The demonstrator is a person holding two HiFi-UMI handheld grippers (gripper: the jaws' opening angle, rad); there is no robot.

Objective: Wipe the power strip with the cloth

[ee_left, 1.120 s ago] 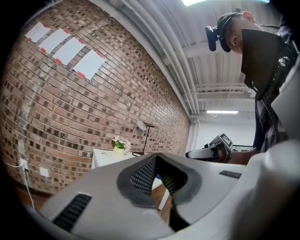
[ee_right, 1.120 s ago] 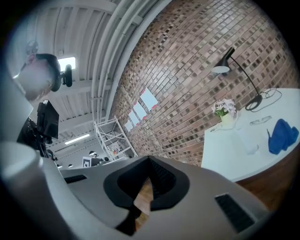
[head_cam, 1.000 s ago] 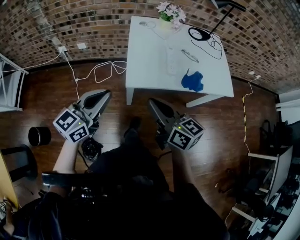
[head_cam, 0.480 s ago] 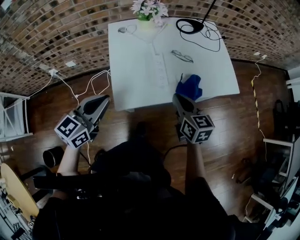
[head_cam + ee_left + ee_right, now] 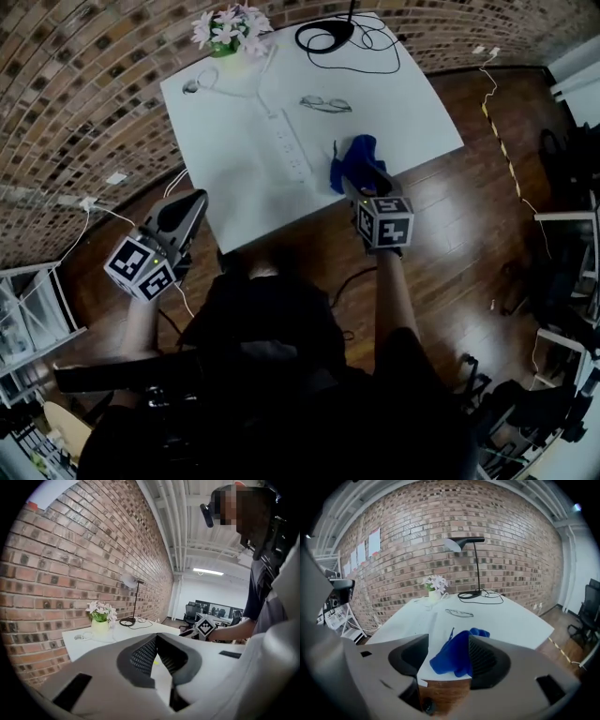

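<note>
Cloth [image 5: 352,157], power strip [image 5: 289,148] on table [image 5: 405,105]

cloth [image 5: 354,159] blue | power strip [image 5: 289,148] white | table [image 5: 412,103] white | wall [image 5: 75,112] red-brown brick

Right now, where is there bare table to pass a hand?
Bare: table left of the strip, to the left edge; and right of the glasses and cloth, to the right edge. Crowded: far edge, with flowers and lamp base.

Office: swivel chairs [image 5: 190,613], desk lamp [image 5: 459,543]
</note>
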